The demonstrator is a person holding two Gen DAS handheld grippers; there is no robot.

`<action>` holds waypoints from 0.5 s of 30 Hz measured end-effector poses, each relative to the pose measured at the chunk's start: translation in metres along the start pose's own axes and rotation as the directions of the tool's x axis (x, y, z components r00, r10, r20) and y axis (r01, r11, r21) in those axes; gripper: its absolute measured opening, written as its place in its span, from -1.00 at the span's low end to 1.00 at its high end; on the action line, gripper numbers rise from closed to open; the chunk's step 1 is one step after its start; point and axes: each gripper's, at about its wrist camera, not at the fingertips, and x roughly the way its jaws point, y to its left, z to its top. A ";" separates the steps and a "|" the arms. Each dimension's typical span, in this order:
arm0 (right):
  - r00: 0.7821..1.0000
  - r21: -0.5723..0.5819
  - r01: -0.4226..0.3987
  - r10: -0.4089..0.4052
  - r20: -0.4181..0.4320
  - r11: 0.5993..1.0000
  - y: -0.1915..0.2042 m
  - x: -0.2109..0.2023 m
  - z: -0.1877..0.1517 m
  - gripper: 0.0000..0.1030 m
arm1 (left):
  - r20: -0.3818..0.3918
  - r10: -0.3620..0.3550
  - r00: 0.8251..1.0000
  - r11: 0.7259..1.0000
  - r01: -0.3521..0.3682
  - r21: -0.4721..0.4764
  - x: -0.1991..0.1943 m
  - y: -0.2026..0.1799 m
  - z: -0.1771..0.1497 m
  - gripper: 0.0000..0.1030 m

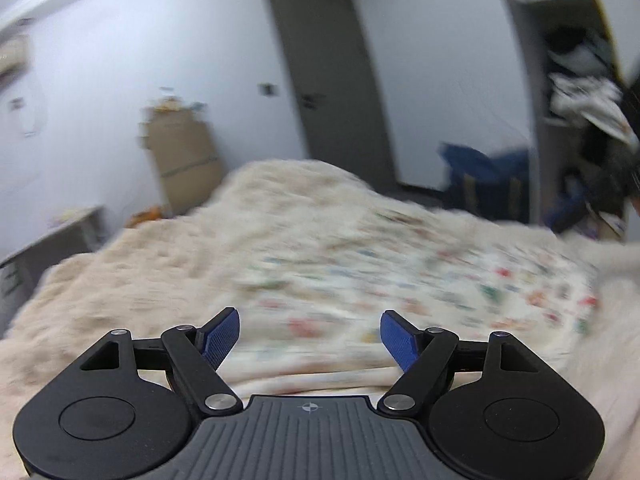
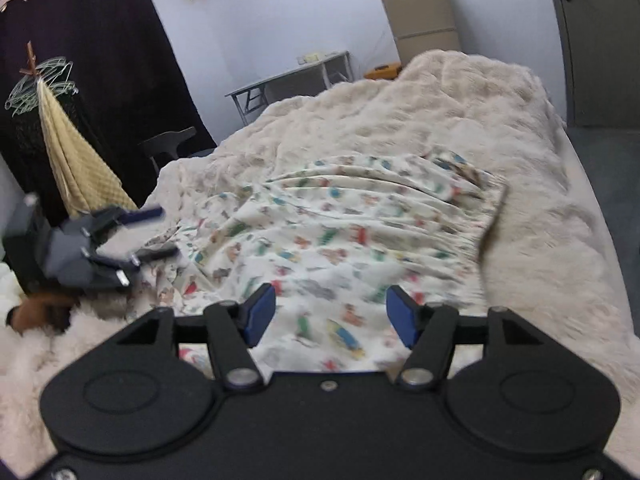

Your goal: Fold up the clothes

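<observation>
My left claw point(image 1: 310, 336) stands wide open with nothing between its blue pads point(image 1: 222, 338), hanging just above the printed garment point(image 2: 340, 232). My right claw point(image 2: 331, 314) is also open and empty, over the garment's near edge. The garment lies spread and wrinkled on the fluffy cream blanket point(image 2: 460, 96) covering the bed. Beyond stand a grey door point(image 1: 332, 80) and a cardboard box point(image 2: 420, 16).

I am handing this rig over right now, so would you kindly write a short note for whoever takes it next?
Left tool: open, nothing between its pads, above the near edge of the printed garment.
Right tool: open, empty, over the same garment.
Garment: on the fluffy blanket covering the bed, rumpled, with one fold laid over at the far side.
Done: at most a first fold.
Left: flatten the creases and finish folding.
</observation>
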 end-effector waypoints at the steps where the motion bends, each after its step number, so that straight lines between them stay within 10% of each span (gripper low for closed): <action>1: 1.000 -0.022 0.000 -0.001 -0.018 1.000 0.006 0.007 -0.002 0.16 | -0.001 0.047 0.999 0.998 -0.047 -0.039 -0.006 0.020 -0.003 0.43; 7: 0.994 -0.092 0.009 -0.019 -0.108 0.996 0.025 0.038 -0.018 0.28 | -0.114 0.286 0.952 0.861 -0.307 -0.404 -0.049 0.169 -0.055 0.47; 15: 0.992 -0.114 0.031 -0.044 -0.114 0.993 0.035 0.043 -0.021 0.33 | -0.319 0.102 0.942 0.691 -0.298 -0.659 -0.030 0.254 -0.173 0.48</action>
